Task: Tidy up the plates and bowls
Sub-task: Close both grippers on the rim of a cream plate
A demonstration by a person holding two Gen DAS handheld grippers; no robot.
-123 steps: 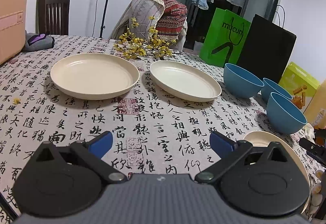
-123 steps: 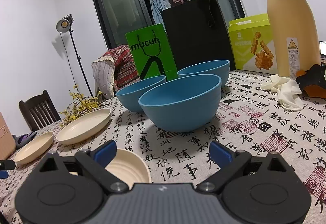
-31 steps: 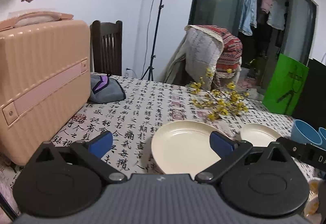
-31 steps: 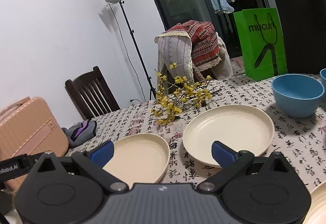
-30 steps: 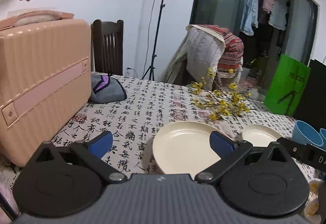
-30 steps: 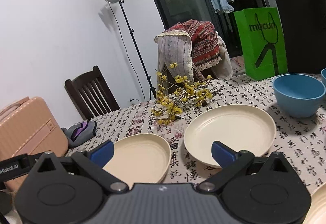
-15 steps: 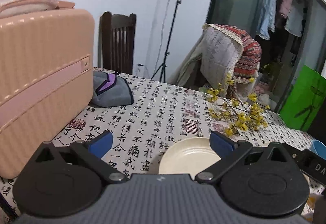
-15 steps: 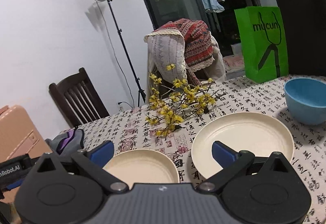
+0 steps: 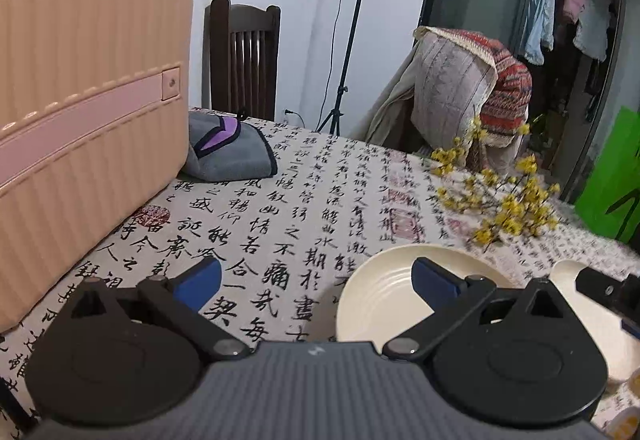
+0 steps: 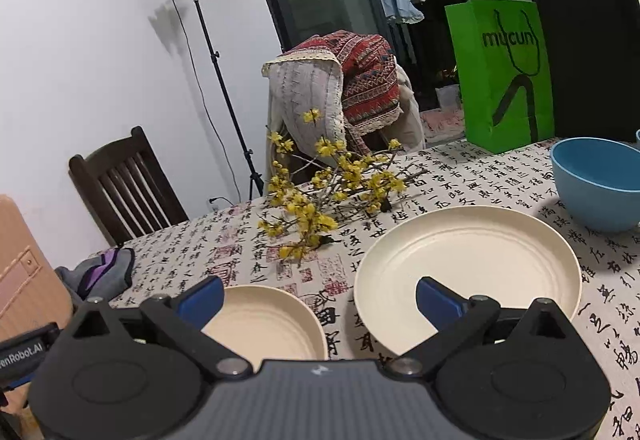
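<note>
Left wrist view, L to R: pink suitcase [image 9: 80, 119] stands at the far left on the calligraphy-print tablecloth [image 9: 304, 191], w/ a grey-and-purple pouch [image 9: 228, 151] touching its side. Dark wooden chair [image 9: 240, 59] sits behind the table edge. The left gripper [image 9: 316, 280] hovers low over the cloth, jaws spread wide, nothing between the blue pads. Its right pad sits in front of the near cream plate [image 9: 384, 300]; can't tell if it touches. Yellow flower sprig [image 9: 500, 207] lies just beyond that plate. A second cream plate [image 9: 580, 304] shows at the right edge, partly hidden by part of the other gripper.

Right wrist view, L to R: suitcase corner, pouch, chair [image 10: 124, 183] and a light stand [image 10: 208, 51] by the wall. The right gripper [image 10: 318, 300] is also spread wide & empty, hovering above the table. Left pad overlaps the smaller-looking cream plate [image 10: 264, 324], right pad overlaps the bigger-looking cream plate [image 10: 472, 260]; the two plates lie side by side, apart. Flower sprig [image 10: 320, 199] lies behind them. Blue bowl [image 10: 596, 183] sits upright at the right, near the bigger plate, not touching. Green paper bag [image 10: 500, 71] & black bag [image 10: 592, 59] stand at the back.
</note>
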